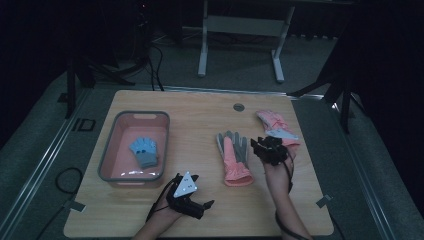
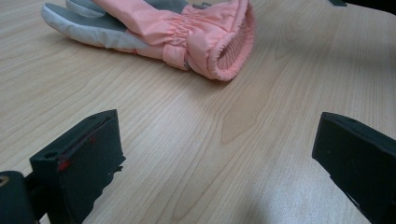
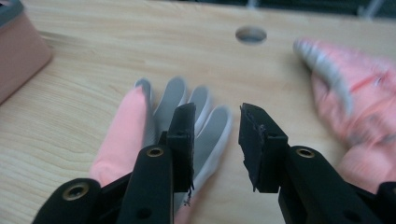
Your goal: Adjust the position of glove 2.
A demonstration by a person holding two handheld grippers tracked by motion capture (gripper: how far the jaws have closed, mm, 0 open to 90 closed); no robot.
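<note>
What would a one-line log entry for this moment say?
left gripper: open, empty, low over table | right gripper: jaws apart, empty, above pink-and-grey glove | second pink glove: far right | blue glove: in pink bin

I can read only one marking from here: the two letters "ID", in dark strokes on the grey floor mat just beside the left edge of the worktop in the high view. I cannot make out any printed word, brand, number or sign on the gloves, the basket or the tools in these three views.
</note>
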